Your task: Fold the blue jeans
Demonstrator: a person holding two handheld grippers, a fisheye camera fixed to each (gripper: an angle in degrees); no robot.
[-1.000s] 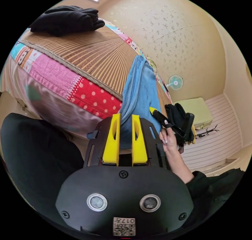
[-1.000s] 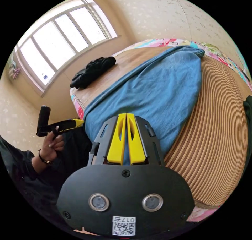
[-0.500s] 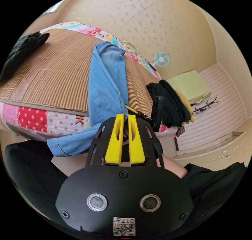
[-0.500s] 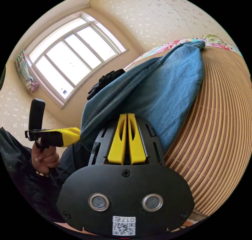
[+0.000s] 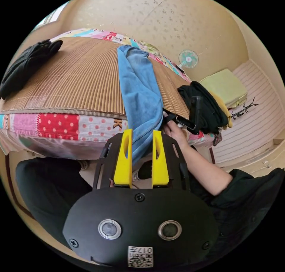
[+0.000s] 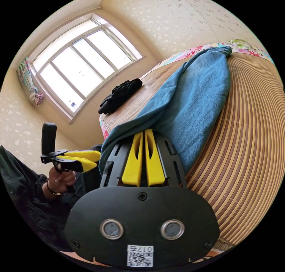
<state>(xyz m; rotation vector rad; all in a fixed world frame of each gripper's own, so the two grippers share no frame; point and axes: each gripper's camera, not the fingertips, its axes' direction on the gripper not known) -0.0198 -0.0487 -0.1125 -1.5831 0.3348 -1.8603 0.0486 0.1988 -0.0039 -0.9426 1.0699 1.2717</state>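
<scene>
Left gripper [image 5: 142,135] now opened, jeans [image 5: 139,91] edge released. Right gripper [image 6: 143,135] kept clamped on jeans hem. Regrasp judged needed before folding.

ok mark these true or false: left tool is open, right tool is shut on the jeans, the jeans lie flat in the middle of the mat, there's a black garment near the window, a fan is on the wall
1. The left tool is open. True.
2. The right tool is shut on the blue jeans. True.
3. The jeans lie flat in the middle of the mat. False: they run across the woven mat and hang over the bed's edge.
4. A black garment lies on the mat near the window. True.
5. The fan is red. False: it looks pale green.
</scene>
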